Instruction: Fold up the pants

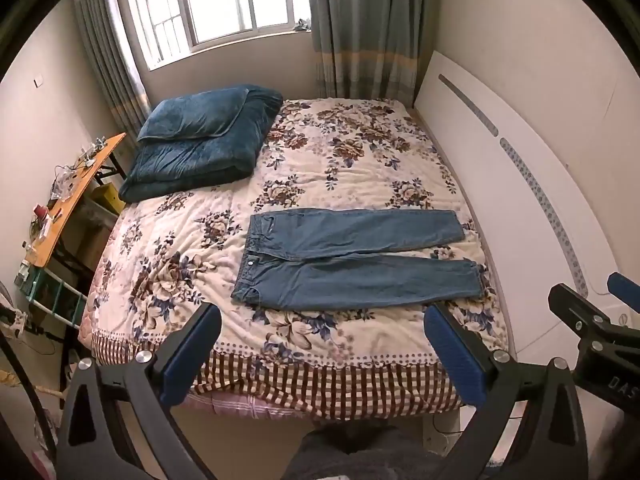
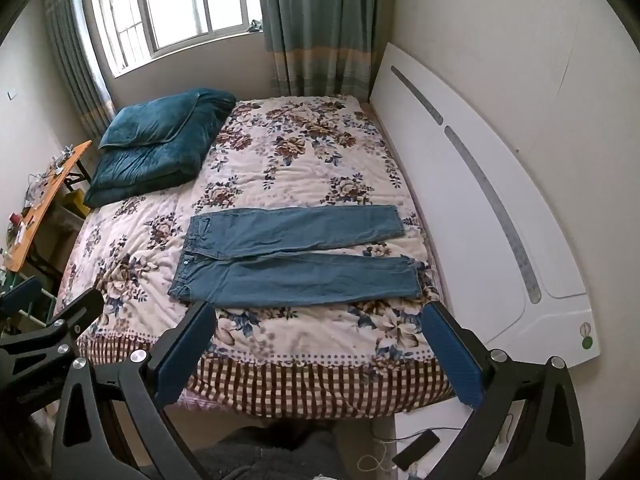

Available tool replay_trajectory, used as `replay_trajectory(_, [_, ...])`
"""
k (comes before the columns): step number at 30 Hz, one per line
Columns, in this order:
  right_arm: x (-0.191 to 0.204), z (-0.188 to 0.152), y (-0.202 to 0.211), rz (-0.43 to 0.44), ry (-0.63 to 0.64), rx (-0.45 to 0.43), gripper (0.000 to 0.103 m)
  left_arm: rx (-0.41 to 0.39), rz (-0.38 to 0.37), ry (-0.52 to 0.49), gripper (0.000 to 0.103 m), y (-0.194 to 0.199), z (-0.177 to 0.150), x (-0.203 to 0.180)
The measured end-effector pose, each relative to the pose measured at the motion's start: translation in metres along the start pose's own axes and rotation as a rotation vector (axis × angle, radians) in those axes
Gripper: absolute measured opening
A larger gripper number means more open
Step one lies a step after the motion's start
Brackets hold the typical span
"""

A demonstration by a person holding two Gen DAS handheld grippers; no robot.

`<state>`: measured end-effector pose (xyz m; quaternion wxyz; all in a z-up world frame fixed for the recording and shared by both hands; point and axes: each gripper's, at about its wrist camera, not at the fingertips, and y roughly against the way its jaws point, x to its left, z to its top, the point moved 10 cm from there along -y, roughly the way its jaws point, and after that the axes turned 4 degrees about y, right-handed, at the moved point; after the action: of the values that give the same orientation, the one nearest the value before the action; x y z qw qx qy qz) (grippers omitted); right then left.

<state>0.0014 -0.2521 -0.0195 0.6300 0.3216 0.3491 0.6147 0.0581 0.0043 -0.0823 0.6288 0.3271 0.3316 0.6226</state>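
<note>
Blue jeans (image 1: pixel 352 256) lie flat on the floral bedspread (image 1: pixel 320 160), waistband to the left, both legs spread apart and stretched to the right. They also show in the right wrist view (image 2: pixel 296 256). My left gripper (image 1: pixel 322 320) is open and empty, held above the near edge of the bed, short of the jeans. My right gripper (image 2: pixel 320 316) is open and empty, also over the bed's near edge. The right gripper's side shows at the right of the left wrist view (image 1: pixel 600 320).
A folded dark teal quilt with a pillow (image 1: pixel 200 140) sits at the bed's far left. A white headboard (image 1: pixel 520 184) runs along the right. An orange desk (image 1: pixel 68 196) with clutter stands left. A phone and cable (image 2: pixel 416 448) lie on the floor.
</note>
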Motion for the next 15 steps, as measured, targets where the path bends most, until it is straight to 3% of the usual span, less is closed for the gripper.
replay_trajectory(15, [0.006, 0.011, 0.003, 0.004, -0.014, -0.014, 0.103, -0.009, 0.005, -0.007, 0.103, 0.001, 0.018, 0.003])
